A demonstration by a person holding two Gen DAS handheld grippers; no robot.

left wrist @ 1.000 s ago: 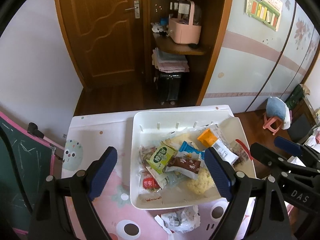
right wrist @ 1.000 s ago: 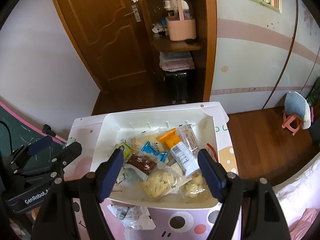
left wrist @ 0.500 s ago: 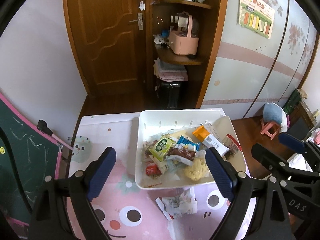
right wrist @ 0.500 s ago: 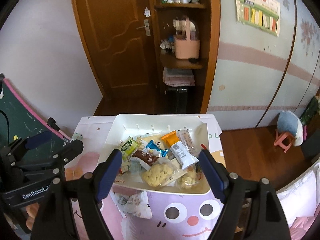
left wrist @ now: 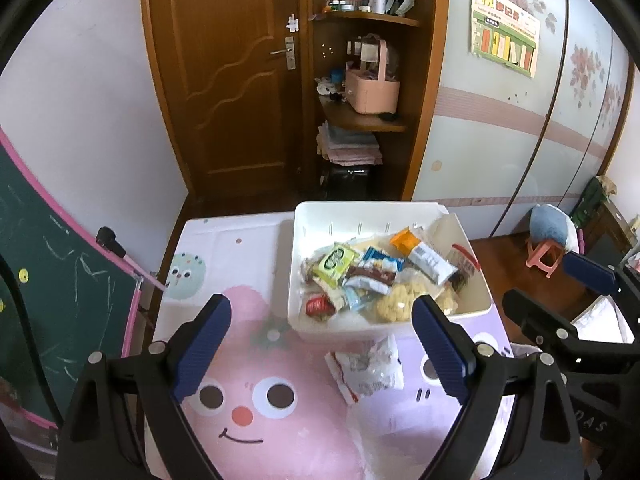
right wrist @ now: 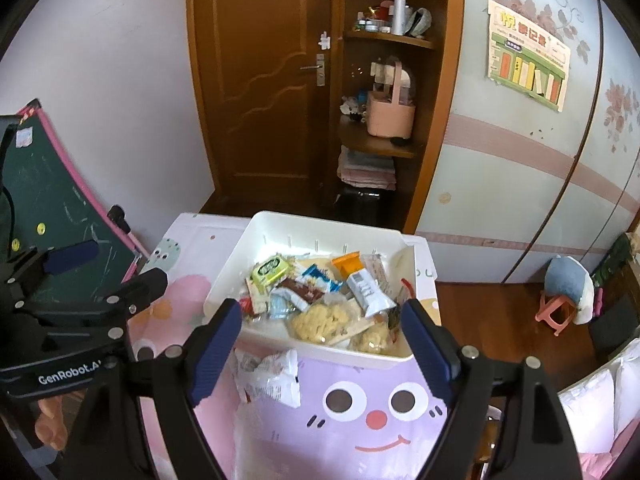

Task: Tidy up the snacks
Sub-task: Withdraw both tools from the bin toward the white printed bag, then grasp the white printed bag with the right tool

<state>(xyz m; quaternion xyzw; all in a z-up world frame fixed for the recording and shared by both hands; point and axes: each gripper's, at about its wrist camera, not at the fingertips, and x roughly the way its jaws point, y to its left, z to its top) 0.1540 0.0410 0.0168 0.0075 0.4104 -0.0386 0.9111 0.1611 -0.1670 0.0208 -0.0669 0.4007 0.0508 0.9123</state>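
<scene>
Both tongs have pulled back and up from the bin (left wrist: 390, 322) over the last second. A moment ago the white bin filled the space between the fingers of each; now it sits well ahead of them, smaller, with more of the cartoon table cover (left wrist: 256, 396) showing in front. To me that reads as stepping off after a drop, or backing away to size up what is left.

What is left looks like one thing: a crumpled white wrapper (left wrist: 366, 368) lying on the cover just outside the bin's near wall. Everything else, the green packet (left wrist: 335, 259), the orange one (left wrist: 404, 239), the brown bar (left wrist: 374, 276), the puffed snacks (left wrist: 400, 300), is heaped inside the bin. So the sorting seems nearly done, with that wrapper as the loose end, though I cannot tell whether it is a full snack or empty rubbish.

The left tong (left wrist: 320, 354) hangs over the cover with its fingers spread wide, nothing between them and nothing touched. The wrapper lies ahead of it, nearer its right finger than its left.

The right tong (right wrist: 322, 354) is spread just as wide and is also empty, clear of bin and table. From its view the wrapper (right wrist: 270, 374) sits close to the inside of its left finger, and the bin (right wrist: 332, 350) lies straight ahead beyond the tips. The two tongs hover side by side, apart from each other.
</scene>
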